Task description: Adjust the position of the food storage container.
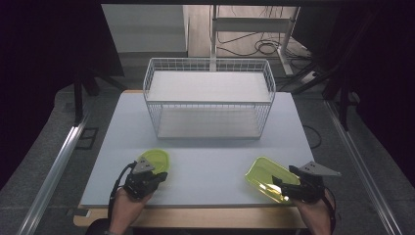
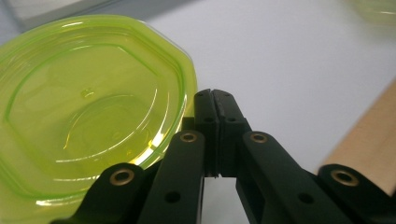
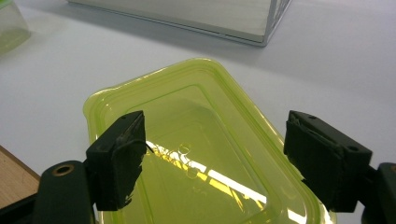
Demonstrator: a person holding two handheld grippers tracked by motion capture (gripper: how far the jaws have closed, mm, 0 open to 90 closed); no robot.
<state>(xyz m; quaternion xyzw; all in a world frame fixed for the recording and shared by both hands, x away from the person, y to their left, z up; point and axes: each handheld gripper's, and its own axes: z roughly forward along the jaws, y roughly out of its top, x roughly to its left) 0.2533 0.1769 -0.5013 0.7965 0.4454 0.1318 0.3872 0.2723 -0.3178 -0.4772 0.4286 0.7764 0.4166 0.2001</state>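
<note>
At lower right, the right gripper (image 3: 212, 158) was held agape over the box (image 3: 196, 140), seemingly for grasping, while the left gripper (image 2: 215, 100) was kept closed, empty, beside the bowl (image 2: 88, 107).

Glossy translucent plastic — round bowl (image 2: 88, 112), rectangular container (image 3: 196, 154), matt white table (image 1: 210, 161), white wire basket (image 1: 209, 98) — metal

High view looks forward and down on the whole table (image 1: 205, 161). Each gripper view sits close over a green container near the table's front edge; right one shares the wire basket (image 3: 224, 18).
</note>
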